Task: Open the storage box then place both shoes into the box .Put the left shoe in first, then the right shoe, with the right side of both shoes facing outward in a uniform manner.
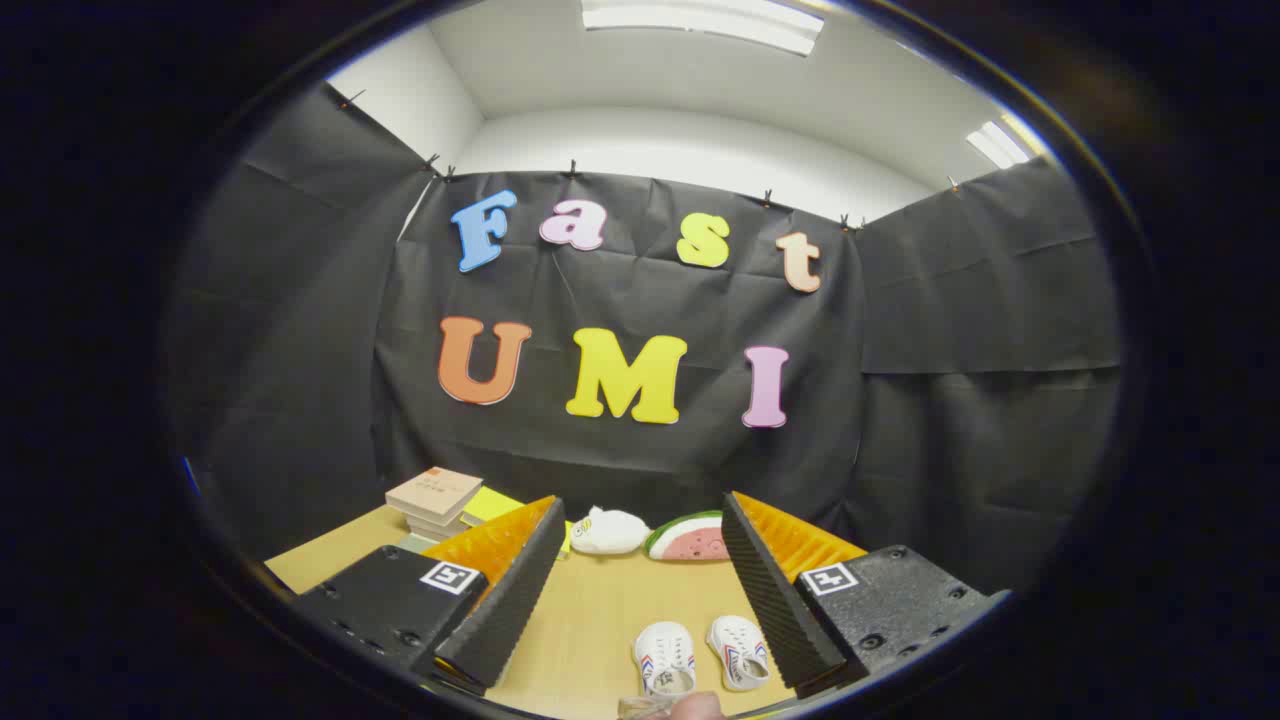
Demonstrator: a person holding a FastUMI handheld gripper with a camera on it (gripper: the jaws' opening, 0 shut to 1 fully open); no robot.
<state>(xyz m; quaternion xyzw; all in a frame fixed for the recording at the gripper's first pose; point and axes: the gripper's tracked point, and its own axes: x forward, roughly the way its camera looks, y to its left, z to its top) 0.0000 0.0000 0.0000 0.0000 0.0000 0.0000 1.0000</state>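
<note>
Gripper view shows the gripper (640,600) spread wide above the tan wooden surface (590,620), holding nothing. Two small white canvas shoes (700,655) lie side by side between its fingers. Beyond sit one stack of books (435,503), one white plush toy (608,532) and one watermelon-slice toy (688,538).

Two white shoes (700,655) lie side by side on the table, toes pointing away.

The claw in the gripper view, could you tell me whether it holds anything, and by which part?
Nothing: the claw is open above the small white canvas shoes.

Recording booth: black cloth walls (960,400), wooden table (600,620), ceiling striplights (700,20).
</note>
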